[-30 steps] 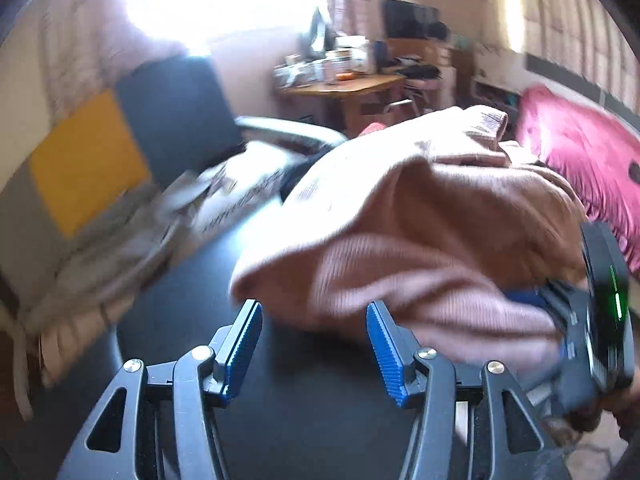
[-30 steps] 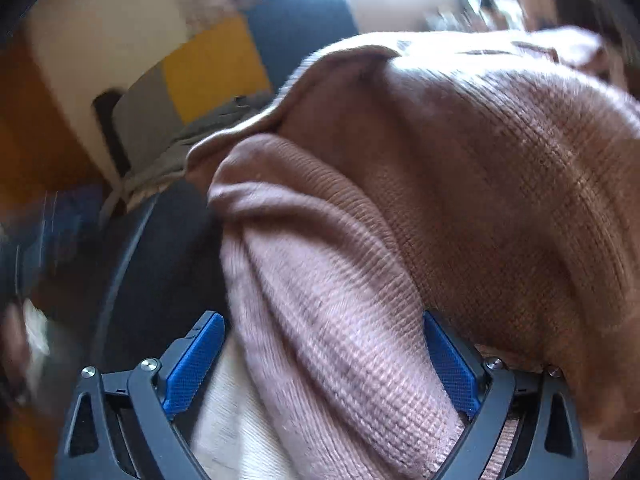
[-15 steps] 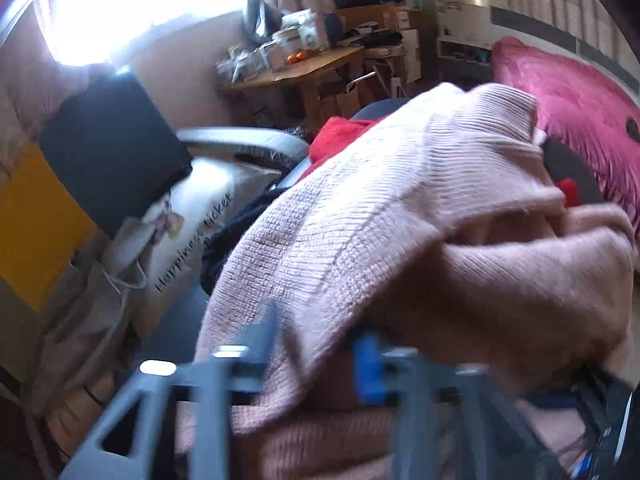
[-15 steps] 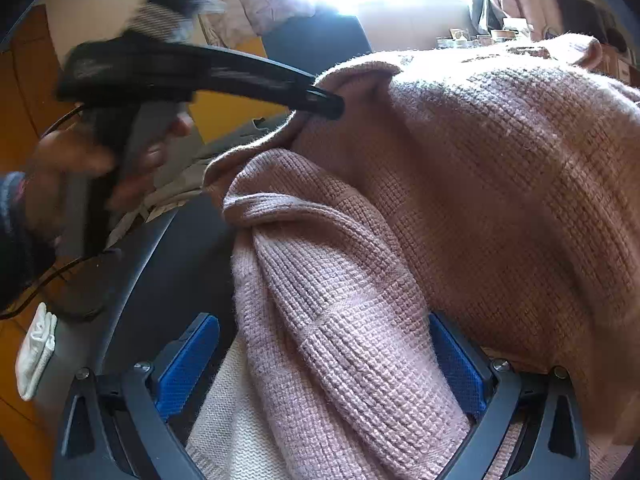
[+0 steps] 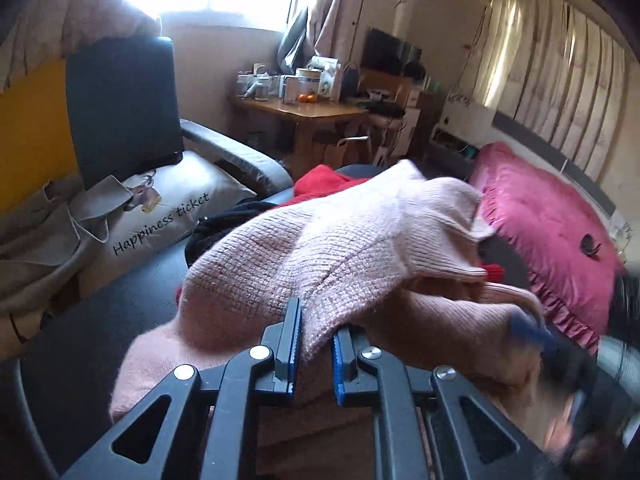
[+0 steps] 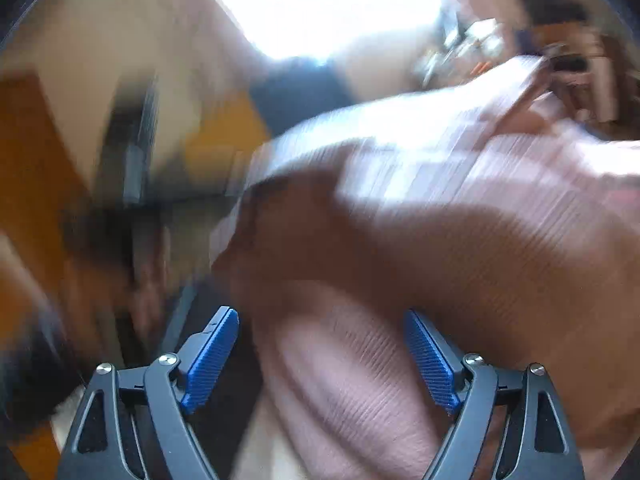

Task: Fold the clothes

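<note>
A pink knitted sweater (image 5: 340,252) lies bunched on a black round table (image 5: 80,344). My left gripper (image 5: 316,320) is shut on a fold of the sweater's near edge and holds it lifted. In the right wrist view, which is blurred by motion, the sweater (image 6: 420,220) fills the right side. My right gripper (image 6: 320,328) is open, with a thick roll of the sweater lying between its blue fingers (image 6: 210,360). The right gripper also shows as a blur at the lower right of the left wrist view (image 5: 560,360).
A red garment (image 5: 324,184) and a black one (image 5: 224,224) lie under the sweater at the table's far side. A printed cushion (image 5: 160,216) and grey cloth (image 5: 40,248) sit on a chair to the left. A magenta cushion (image 5: 552,232) is at right, a cluttered wooden desk (image 5: 312,112) behind.
My left gripper went from open in front of the sweater to shut on its near edge and has lifted it. The right gripper stays open around the sweater roll and is now moving fast.
</note>
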`<state>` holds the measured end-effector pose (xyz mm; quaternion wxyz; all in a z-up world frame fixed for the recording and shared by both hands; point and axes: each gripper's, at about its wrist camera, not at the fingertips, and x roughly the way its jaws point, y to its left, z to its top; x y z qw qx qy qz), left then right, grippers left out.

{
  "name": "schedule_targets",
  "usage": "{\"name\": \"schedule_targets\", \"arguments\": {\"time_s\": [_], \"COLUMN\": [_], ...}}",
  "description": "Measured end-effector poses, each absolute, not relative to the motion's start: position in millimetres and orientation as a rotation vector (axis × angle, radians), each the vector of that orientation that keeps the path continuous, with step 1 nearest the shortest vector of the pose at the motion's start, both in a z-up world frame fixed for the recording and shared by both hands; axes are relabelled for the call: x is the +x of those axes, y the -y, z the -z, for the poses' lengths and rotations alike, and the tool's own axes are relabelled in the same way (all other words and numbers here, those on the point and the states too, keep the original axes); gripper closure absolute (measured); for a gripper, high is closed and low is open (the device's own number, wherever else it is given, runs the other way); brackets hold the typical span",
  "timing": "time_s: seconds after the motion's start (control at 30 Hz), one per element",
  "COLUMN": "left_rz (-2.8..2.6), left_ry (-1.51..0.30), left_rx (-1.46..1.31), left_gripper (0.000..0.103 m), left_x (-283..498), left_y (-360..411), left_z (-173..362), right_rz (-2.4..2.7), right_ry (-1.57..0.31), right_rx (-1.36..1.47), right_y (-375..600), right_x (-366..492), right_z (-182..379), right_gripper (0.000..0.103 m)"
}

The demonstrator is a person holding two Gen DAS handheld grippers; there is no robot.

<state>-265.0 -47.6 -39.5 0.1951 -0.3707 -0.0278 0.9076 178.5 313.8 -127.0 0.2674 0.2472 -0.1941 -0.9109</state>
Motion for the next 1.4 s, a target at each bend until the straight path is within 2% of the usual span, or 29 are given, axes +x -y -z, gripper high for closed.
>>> {"name": "schedule_targets", "arguments": {"time_s": [0.13, 0.3, 0.33, 0.37, 0.4, 0.43, 0.57, 0.67, 0.7, 0.73, 0.8, 0.93, 1.0, 1.07, 1.13, 1.17, 1.2, 1.23, 1.3, 1.4], "left_rz": [-2.529, -2.527, -2.523, -2.523, -2.523, -2.523, -2.522, -2.53, -2.537, -2.552, -2.578, -2.662, -2.718, -2.773, -2.826, -2.843, -2.857, -2.848, -2.842, -2.767], "left_ry": [0.12, 0.157, 0.178, 0.202, 0.226, 0.251, 0.371, 0.463, 0.497, 0.536, 0.627, 0.798, 0.878, 0.961, 1.044, 1.057, 1.068, 1.065, 1.024, 1.003], "left_rx": [-1.019, -1.018, -1.023, -1.022, -1.021, -1.021, -1.01, -1.016, -1.018, -1.02, -1.045, -1.089, -1.107, -1.124, -1.139, -1.13, -1.12, -1.116, -1.123, -1.177], "left_gripper": [0.091, 0.091, 0.091, 0.091, 0.091, 0.091, 0.092, 0.096, 0.098, 0.098, 0.098, 0.099, 0.1, 0.103, 0.103, 0.103, 0.103, 0.102, 0.098, 0.092], "left_x": [-243.1, -218.1, -214.3, -207.7, -201.1, -194.2, -154.3, -115.6, -101.5, -87.1, -66.4, -29.0, -12.1, 4.8, 21.8, 31.5, 41.0, 48.8, 61.1, 75.3], "left_y": [52.3, 55.4, 57.5, 61.5, 65.5, 69.7, 94.0, 116.7, 125.4, 137.0, 163.2, 219.2, 248.8, 278.4, 307.7, 317.8, 327.4, 331.5, 327.8, 317.2], "left_z": [36.6, 37.8, 39.0, 39.4, 39.9, 40.3, 40.9, 44.3, 45.4, 46.6, 52.8, 63.1, 67.4, 71.7, 75.7, 74.7, 73.8, 73.5, 77.0, 95.7], "right_rz": [2.546, 2.49, 2.466, 2.454, 2.453, 2.452, 2.479, 2.441, 2.402, 2.364, 2.299, 2.162, 2.098, 2.065, 2.036, 2.018, 2.011, 2.02, 2.083, 2.188], "right_ry": [0.739, 0.911, 0.929, 0.919, 0.88, 0.841, 0.572, 0.468, 0.466, 0.464, 0.438, 0.424, 0.426, 0.437, 0.439, 0.436, 0.423, 0.397, 0.298, 0.126], "right_rx": [0.567, 0.798, 0.861, 0.91, 0.928, 0.946, 0.962, 0.938, 0.924, 0.909, 0.899, 0.968, 1.017, 1.064, 1.09, 1.095, 1.096, 1.094, 1.083, 1.069], "right_y": [-366.5, -344.3, -324.0, -306.2, -294.6, -282.9, -229.6, -189.2, -182.7, -176.3, -140.2, -61.0, -25.8, -3.8, 6.0, 3.5, -3.1, -10.1, -26.6, -55.7], "right_x": [167.3, 0.5, -29.6, -55.4, -57.7, -60.0, -101.8, -79.4, -57.6, -35.8, -24.3, -129.9, -169.1, -155.9, -126.6, -112.3, -106.8, -106.0, -115.6, -115.6], "right_z": [112.0, 126.6, 128.7, 124.0, 119.5, 115.1, 110.6, 111.7, 108.2, 104.7, 107.0, 83.4, 72.7, 74.1, 76.3, 73.2, 66.8, 60.3, 48.1, 35.9], "right_gripper": [0.008, 0.008, 0.013, 0.022, 0.056, 0.074, 0.082, 0.084, 0.094, 0.095, 0.095, 0.095, 0.092, 0.09, 0.079, 0.078, 0.069, 0.056, 0.041, 0.033]}}
